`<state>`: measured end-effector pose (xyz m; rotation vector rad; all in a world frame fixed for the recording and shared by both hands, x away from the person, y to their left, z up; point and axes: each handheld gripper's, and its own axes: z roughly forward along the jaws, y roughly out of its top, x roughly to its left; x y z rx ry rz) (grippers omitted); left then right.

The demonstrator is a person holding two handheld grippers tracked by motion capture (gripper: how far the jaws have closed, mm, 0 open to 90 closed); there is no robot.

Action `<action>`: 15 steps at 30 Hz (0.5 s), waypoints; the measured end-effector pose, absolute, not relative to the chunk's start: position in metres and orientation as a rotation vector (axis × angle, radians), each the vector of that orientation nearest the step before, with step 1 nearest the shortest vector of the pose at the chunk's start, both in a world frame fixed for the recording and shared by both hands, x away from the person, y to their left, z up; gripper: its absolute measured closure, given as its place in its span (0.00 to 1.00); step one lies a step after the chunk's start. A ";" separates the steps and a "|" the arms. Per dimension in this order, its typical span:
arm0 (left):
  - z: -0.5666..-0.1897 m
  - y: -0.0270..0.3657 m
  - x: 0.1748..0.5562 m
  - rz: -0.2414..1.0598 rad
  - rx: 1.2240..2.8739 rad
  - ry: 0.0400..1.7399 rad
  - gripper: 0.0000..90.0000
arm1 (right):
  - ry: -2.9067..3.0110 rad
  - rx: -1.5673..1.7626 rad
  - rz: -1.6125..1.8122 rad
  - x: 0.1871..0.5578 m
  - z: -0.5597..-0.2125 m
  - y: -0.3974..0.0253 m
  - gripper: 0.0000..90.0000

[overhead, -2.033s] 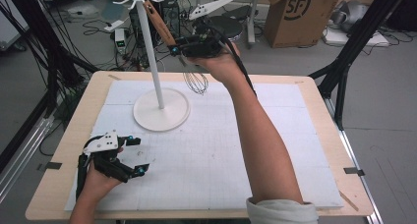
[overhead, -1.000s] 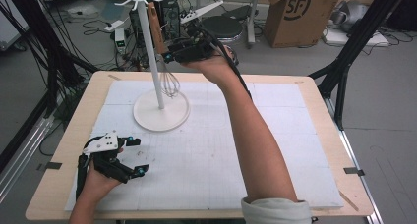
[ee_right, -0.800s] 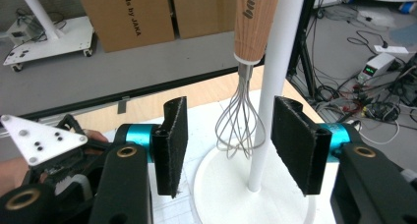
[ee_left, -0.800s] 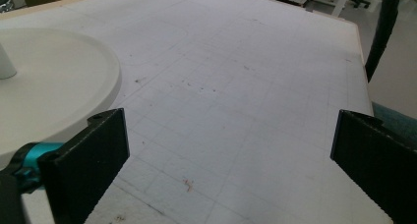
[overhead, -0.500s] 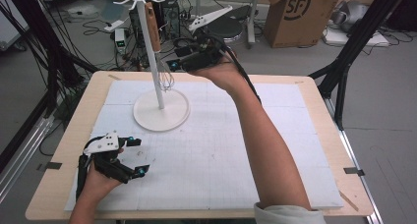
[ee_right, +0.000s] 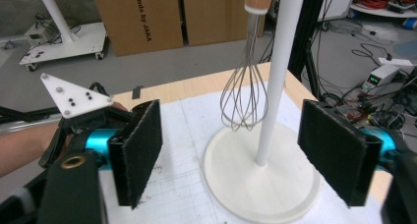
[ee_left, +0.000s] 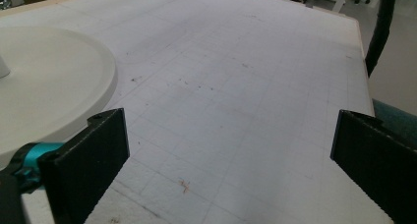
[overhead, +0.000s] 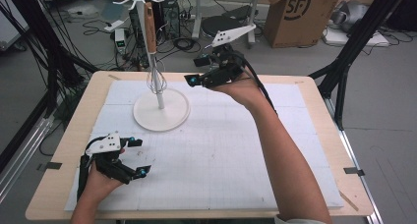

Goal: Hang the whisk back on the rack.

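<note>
A whisk (overhead: 156, 79) with a wooden handle hangs wires-down from a hook of the white stand (overhead: 161, 117) at the table's back left. My right gripper (overhead: 193, 70) hovers open just to the right of it and holds nothing. In the right gripper view the whisk (ee_right: 241, 96) and the stand's pole (ee_right: 275, 86) lie ahead between the wide-apart jaws of the right gripper (ee_right: 231, 155), untouched. My left gripper (overhead: 141, 156) rests open on the mat at the front left. In the left gripper view the left gripper (ee_left: 231, 160) frames bare mat, with the stand's base (ee_left: 49, 96) to one side.
A white gridded mat (overhead: 236, 150) covers the wooden table (overhead: 324, 130). A cardboard box (overhead: 295, 13), cables and black frame posts (overhead: 354, 42) stand on the floor beyond the far edge. The left gripper's plate (ee_right: 74, 97) shows far off in the right gripper view.
My right gripper carried the whisk up to the stand, let it go on the hook, and drew back to the right, now open. The left gripper stayed still.
</note>
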<state>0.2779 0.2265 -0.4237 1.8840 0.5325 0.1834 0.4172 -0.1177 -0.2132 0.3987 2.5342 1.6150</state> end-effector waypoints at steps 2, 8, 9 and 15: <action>-0.424 0.226 0.278 0.179 1.885 0.535 0.02 | 2.530 0.405 1.619 0.414 -0.216 -0.122 0.24; -0.424 0.225 0.277 0.184 1.883 0.532 0.02 | 2.512 0.421 1.634 0.405 -0.224 -0.133 0.21; -0.424 0.225 0.277 0.183 1.881 0.533 0.02 | 2.508 0.419 1.628 0.405 -0.225 -0.135 0.20; -0.424 0.225 0.278 0.177 1.879 0.532 0.02 | 2.486 0.455 1.661 0.398 -0.234 -0.151 0.19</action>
